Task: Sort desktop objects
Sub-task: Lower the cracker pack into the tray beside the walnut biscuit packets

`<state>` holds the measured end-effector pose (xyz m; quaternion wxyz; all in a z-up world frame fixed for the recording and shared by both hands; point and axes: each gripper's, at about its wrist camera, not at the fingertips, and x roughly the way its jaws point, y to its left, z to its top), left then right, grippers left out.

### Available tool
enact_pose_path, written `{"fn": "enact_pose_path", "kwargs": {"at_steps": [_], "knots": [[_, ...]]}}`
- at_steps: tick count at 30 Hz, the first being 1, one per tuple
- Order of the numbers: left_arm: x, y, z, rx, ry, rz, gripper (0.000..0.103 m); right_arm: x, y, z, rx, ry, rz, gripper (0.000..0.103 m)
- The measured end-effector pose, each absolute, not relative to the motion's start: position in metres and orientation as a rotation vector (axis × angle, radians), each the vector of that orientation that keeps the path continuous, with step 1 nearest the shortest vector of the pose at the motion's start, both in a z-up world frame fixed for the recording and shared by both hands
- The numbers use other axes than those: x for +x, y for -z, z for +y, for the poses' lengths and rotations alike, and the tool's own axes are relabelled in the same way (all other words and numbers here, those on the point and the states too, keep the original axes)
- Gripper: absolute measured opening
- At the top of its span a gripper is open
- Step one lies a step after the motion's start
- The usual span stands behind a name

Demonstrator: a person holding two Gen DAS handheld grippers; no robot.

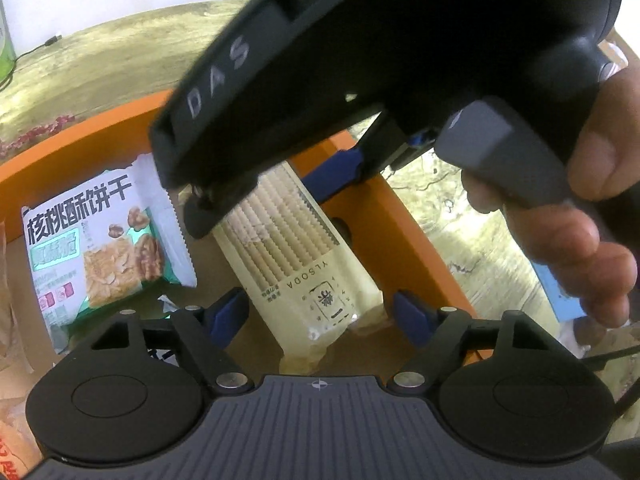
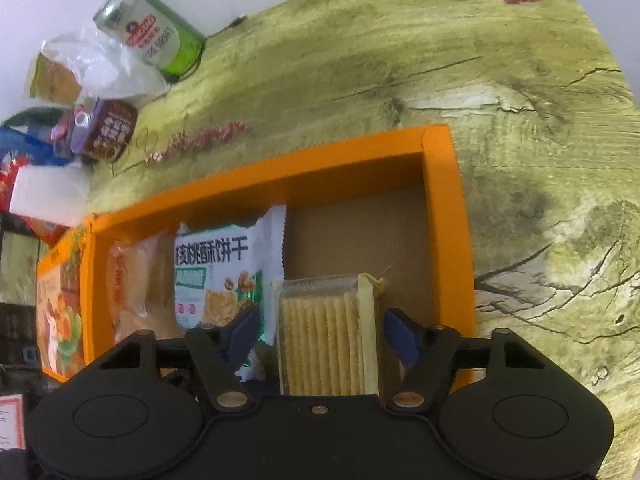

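Note:
A cream cracker pack (image 1: 304,264) lies tilted inside the orange box (image 1: 80,136), near its right wall. My left gripper (image 1: 320,314) straddles the pack's near end, its blue fingertips (image 1: 230,312) close beside the pack with narrow gaps. In the right wrist view the same cracker pack (image 2: 328,340) stands between the fingers of my right gripper (image 2: 320,334). A strip of green shows between the left fingertip (image 2: 242,332) and the pack. The right gripper's black housing (image 1: 340,60), held by a hand (image 1: 592,220), fills the top of the left wrist view.
A walnut biscuit pack (image 2: 212,276) and an orange-printed bread pack (image 2: 136,292) lie in the orange box (image 2: 280,168) to the left. Bare cardboard floor shows in its far right corner. A green can (image 2: 156,36), plastic bag (image 2: 104,68) and brown carton (image 2: 108,130) crowd the wood-print table's far left.

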<state>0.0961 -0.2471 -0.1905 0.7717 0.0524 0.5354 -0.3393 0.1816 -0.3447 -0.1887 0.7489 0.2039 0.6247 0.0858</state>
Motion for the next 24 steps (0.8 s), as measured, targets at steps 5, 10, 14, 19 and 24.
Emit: {"fn": "enact_pose_path", "kwargs": {"at_steps": [5, 10, 14, 19, 24], "knots": [[0.1021, 0.1875, -0.2437, 0.109, 0.717, 1.171, 0.074, 0.1826, 0.1911, -0.3454, 0.433, -0.188, 1.37, 0.055], [0.1057, 0.1874, -0.2444, 0.107, 0.721, 1.178, 0.073, 0.1837, 0.19, -0.3463, 0.421, -0.178, 1.362, 0.055], [0.1055, 0.1871, -0.2456, 0.117, 0.722, 1.176, 0.072, 0.1843, 0.1891, -0.3468, 0.412, -0.172, 1.361, 0.054], [0.1053, 0.1867, -0.2455, 0.126, 0.725, 1.175, 0.072, 0.1848, 0.1887, -0.3479, 0.411, -0.166, 1.358, 0.054], [0.1045, 0.1868, -0.2465, 0.138, 0.726, 1.174, 0.072, 0.1841, 0.1884, -0.3482, 0.41, -0.159, 1.352, 0.054]]}}
